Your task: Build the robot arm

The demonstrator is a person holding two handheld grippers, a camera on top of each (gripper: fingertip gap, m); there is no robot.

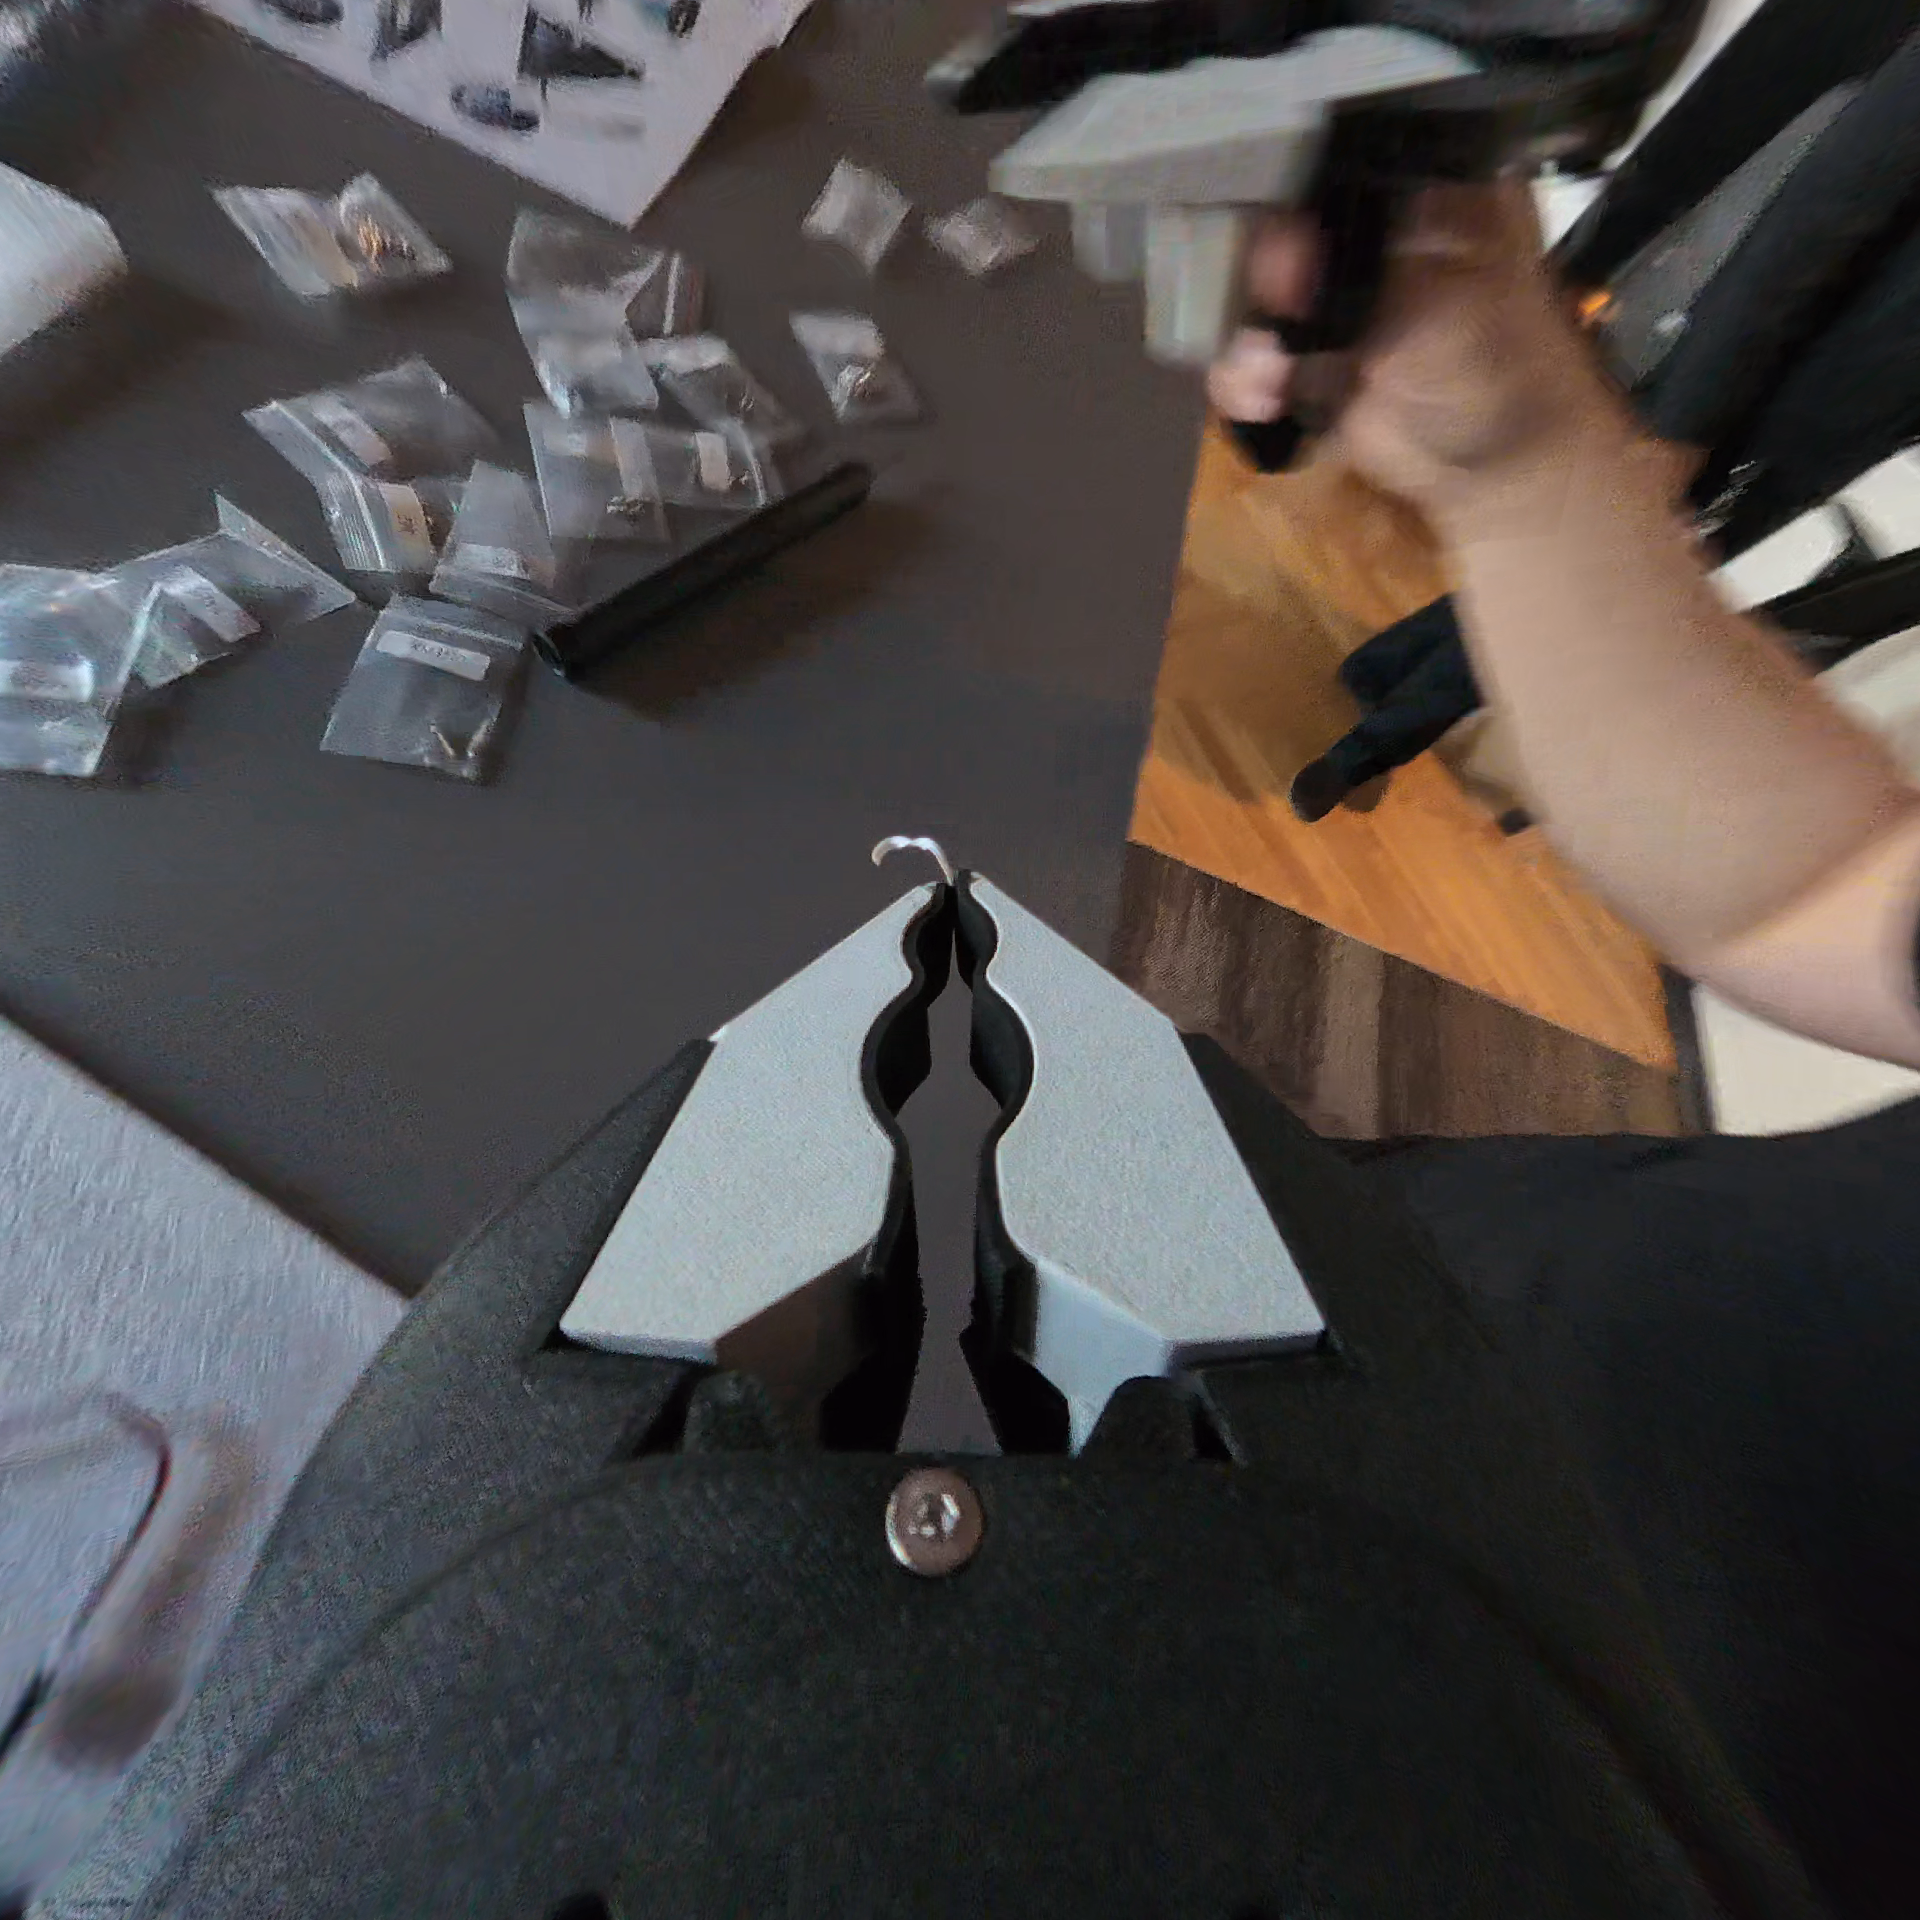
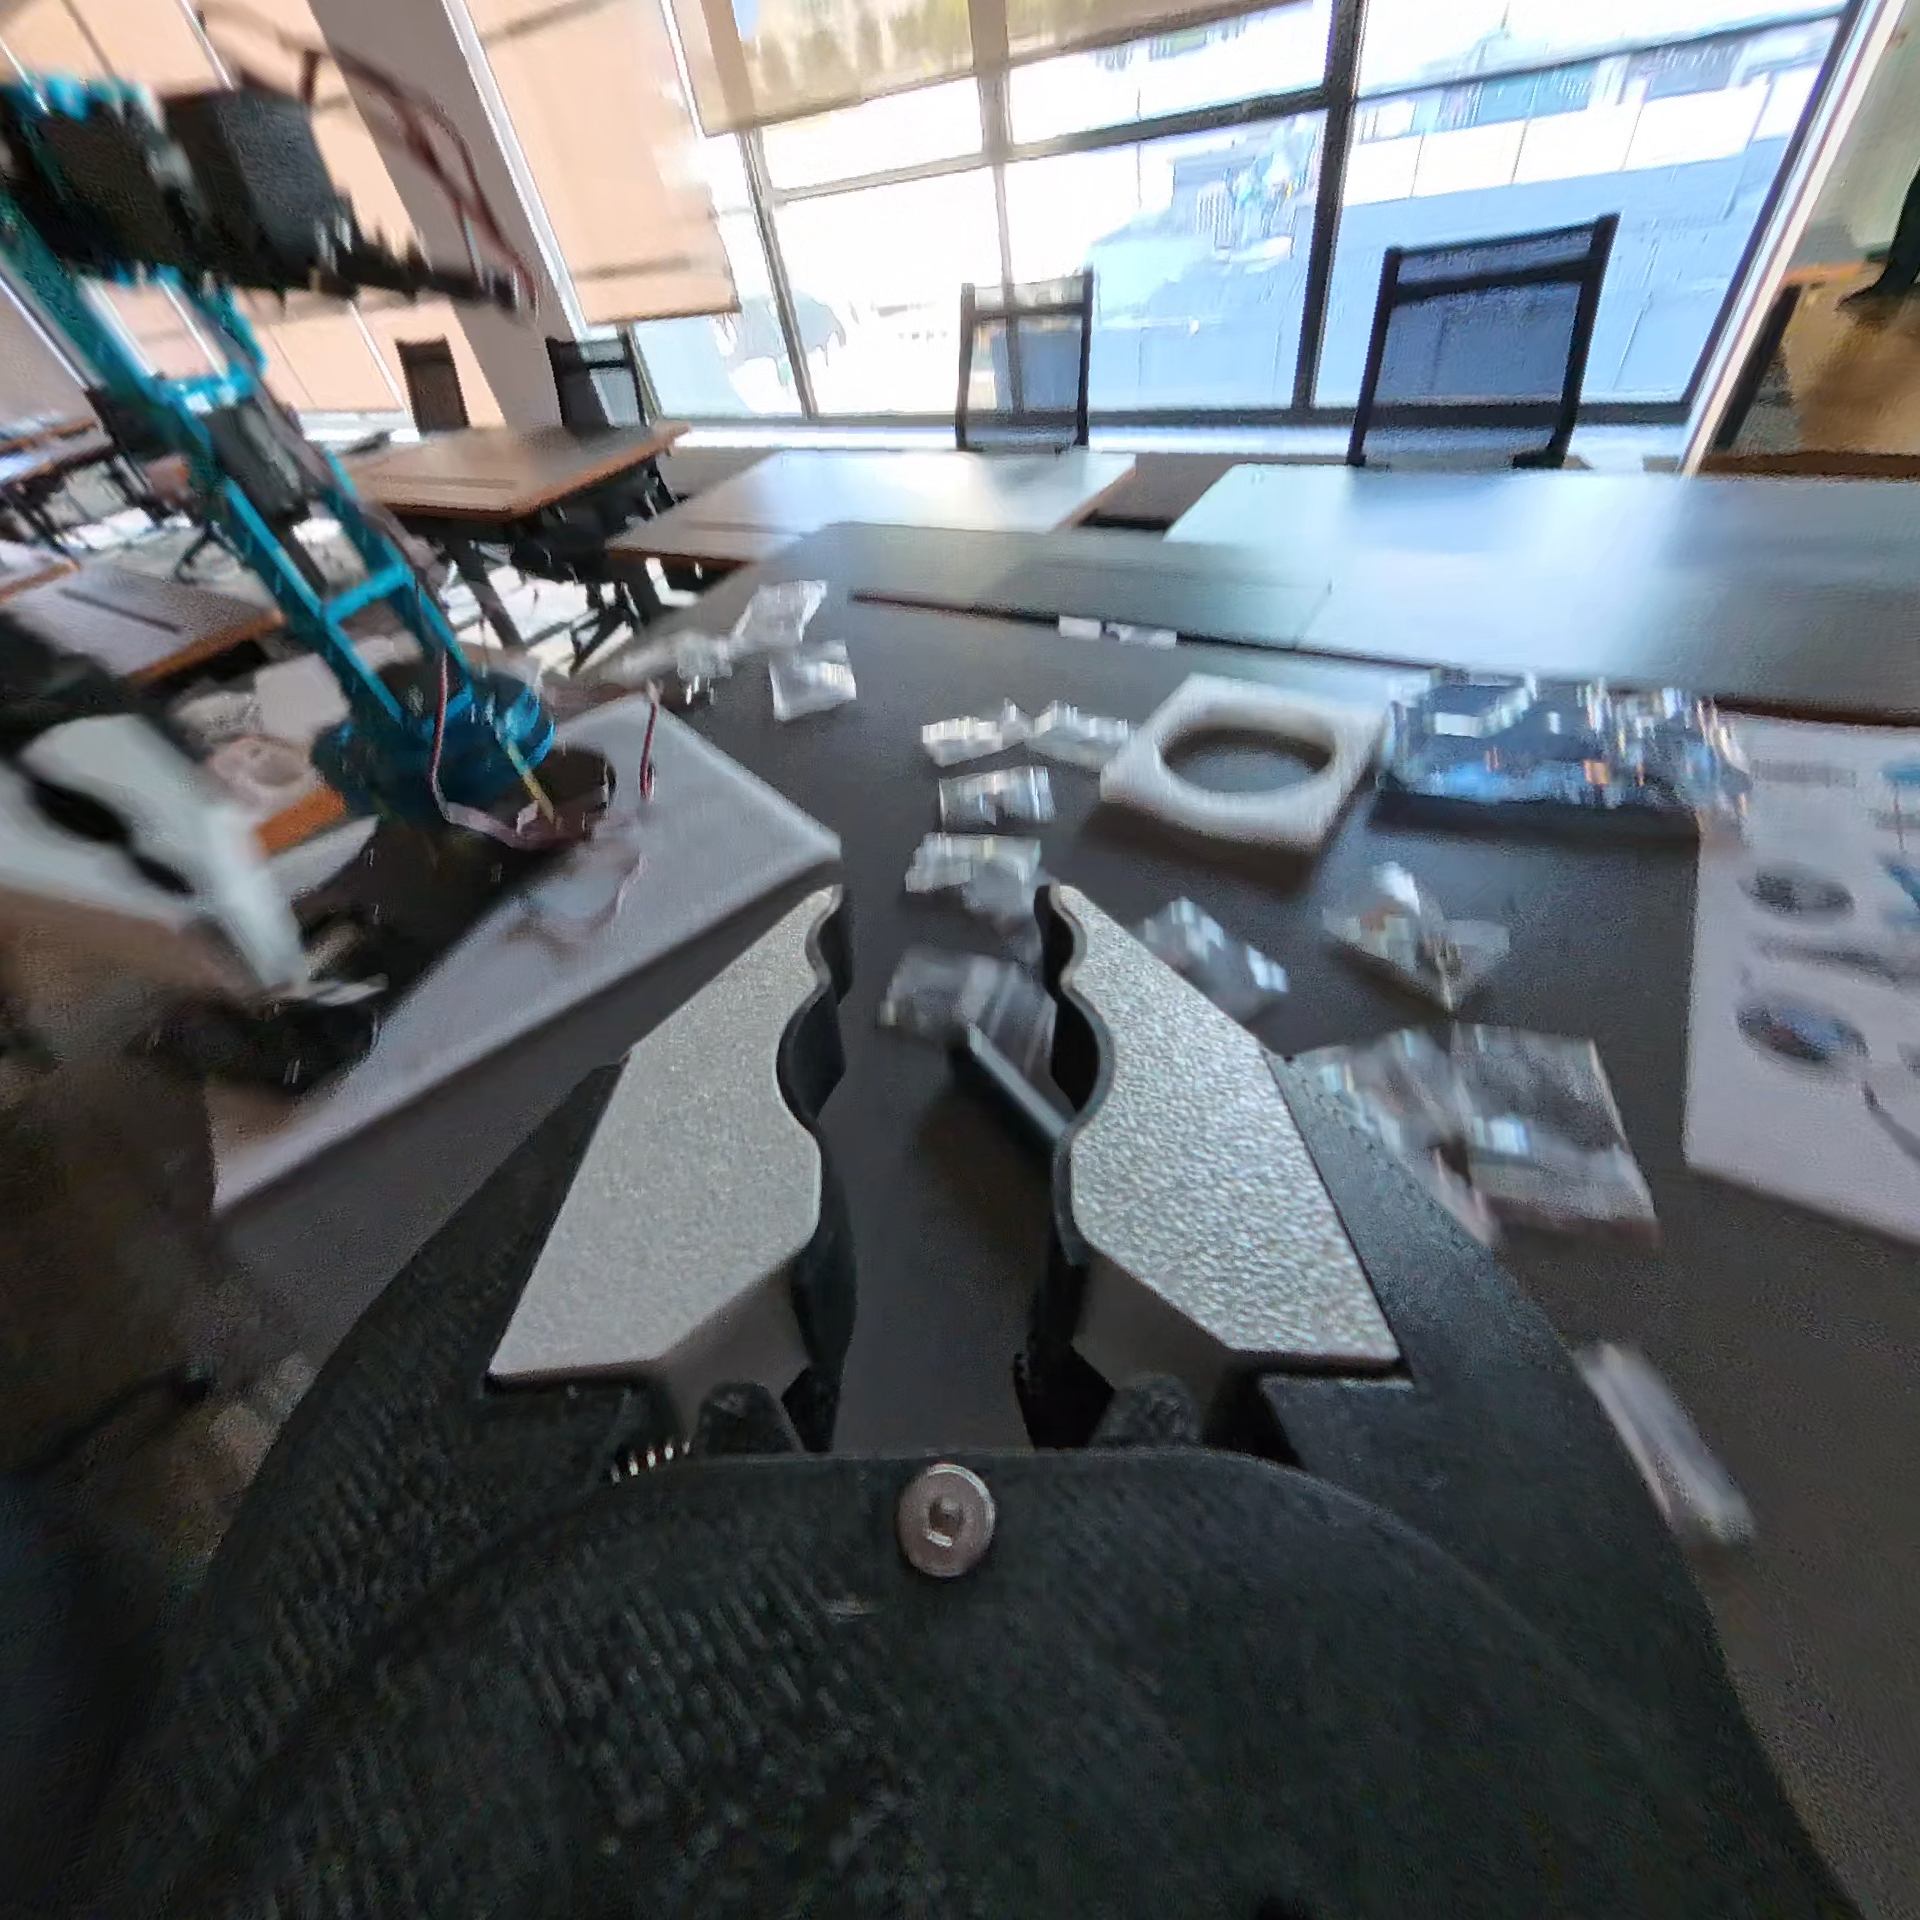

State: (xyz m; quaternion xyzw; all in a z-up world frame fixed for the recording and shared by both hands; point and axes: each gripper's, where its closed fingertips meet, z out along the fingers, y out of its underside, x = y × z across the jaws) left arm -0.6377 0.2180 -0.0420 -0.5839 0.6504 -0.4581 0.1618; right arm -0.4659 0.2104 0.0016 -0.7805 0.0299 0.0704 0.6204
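Bright windowed room, dark surface (image 1: 727,790) | blue robot arm kit (image 2: 343,623) on grey tray, far left | clear parts bags (image 1: 436,540) scattered mid-surface | right claw (image 2: 940,914) parted, empty, above the bags | left claw (image 1: 952,883) pinched on a tiny white hooked piece (image 1: 909,854); judged: keep the squeeze steady, it is small.

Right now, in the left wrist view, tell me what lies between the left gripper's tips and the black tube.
Only bare dark table. The left gripper, pinching a small white curled bit, has nothing between it and the black tube; the clear bags lie off to the left.
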